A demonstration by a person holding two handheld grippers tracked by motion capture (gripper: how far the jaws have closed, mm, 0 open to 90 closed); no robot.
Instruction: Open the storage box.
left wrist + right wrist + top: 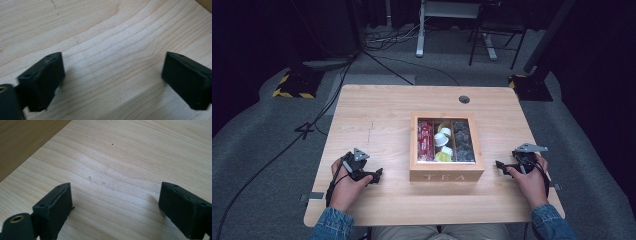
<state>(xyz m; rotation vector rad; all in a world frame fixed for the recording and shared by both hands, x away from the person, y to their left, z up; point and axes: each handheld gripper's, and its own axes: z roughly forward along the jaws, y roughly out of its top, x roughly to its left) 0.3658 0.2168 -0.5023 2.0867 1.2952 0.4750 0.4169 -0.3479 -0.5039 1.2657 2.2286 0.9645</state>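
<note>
Wooden tea box [446, 175] sat mid-table [377, 115], lid shut. Left gripper [375, 175] rested left of the box, right gripper [500, 166] right of it; both gaped wide, holding nothing.

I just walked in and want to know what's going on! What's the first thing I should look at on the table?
Look at the wooden tea box in the middle of the table, with TEA on its front. Through its see-through lid you can see three rows: red packets on the left, white and yellow cups in the middle, dark packets on the right. A person holds a black tool on each side, the left tool and right tool, both open and empty.
</note>
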